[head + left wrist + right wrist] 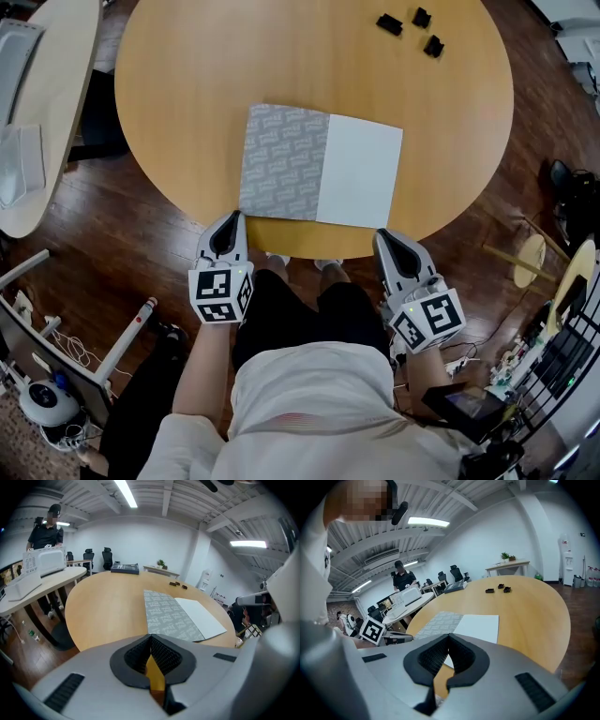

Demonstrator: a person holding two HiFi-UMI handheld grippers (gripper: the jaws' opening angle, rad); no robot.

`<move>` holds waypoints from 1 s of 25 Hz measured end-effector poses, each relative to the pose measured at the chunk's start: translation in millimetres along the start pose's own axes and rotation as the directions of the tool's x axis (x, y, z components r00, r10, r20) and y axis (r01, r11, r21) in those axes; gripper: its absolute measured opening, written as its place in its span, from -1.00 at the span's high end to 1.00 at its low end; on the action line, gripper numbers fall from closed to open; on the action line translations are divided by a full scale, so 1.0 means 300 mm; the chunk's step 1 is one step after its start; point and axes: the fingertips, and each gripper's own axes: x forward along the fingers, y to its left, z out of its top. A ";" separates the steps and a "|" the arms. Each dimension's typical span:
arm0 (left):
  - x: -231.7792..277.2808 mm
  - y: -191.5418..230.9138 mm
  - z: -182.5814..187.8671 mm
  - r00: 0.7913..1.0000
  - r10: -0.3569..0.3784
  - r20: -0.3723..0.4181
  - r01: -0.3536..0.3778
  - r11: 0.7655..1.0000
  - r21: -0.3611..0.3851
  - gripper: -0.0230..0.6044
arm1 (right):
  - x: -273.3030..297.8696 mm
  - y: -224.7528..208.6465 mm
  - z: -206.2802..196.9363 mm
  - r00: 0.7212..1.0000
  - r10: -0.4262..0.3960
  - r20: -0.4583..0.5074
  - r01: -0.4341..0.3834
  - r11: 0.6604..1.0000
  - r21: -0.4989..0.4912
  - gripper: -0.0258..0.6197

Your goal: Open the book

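The book [319, 165] lies flat on the round wooden table [187, 75], near its front edge. Its left half is grey and patterned, its right half plain white. My left gripper [228, 218] is at the table's front edge, just short of the book's near left corner, shut and empty. My right gripper [386, 235] is at the same edge below the book's near right corner, jaws together with nothing in them. The left gripper view shows the book [180, 613] ahead of the left gripper's closed tips [151, 637]. In the right gripper view the book [459, 624] lies beyond the right gripper's closed tips [449, 636].
Three small black objects [410, 28] lie at the table's far right. A second table [37, 112] with white equipment stands to the left. A person [47, 531] stands behind it, with office chairs [98, 557] further back. Cables and gear [553, 356] crowd the floor to the right.
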 end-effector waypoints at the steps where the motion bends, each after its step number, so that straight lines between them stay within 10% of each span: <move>1: 0.003 0.002 -0.006 1.000 -0.001 -0.005 0.001 1.000 0.002 0.90 | -0.001 0.001 -0.002 1.000 -0.003 0.000 0.003 1.000 0.001 0.91; 9: -0.001 0.034 -0.048 0.999 -0.009 -0.044 0.004 0.995 -0.096 0.86 | -0.013 0.004 -0.003 1.000 -0.005 0.012 0.005 1.000 0.007 0.91; 17: -0.123 0.029 0.126 0.995 0.023 0.102 -0.009 0.991 -0.137 0.86 | -0.066 0.010 0.079 0.997 0.007 0.073 -0.006 1.000 -0.014 0.91; 25: -0.405 -0.220 0.510 0.912 -0.009 0.410 0.031 0.998 -0.047 0.89 | -0.233 0.010 0.235 0.980 0.073 0.185 -0.055 0.994 -0.097 0.91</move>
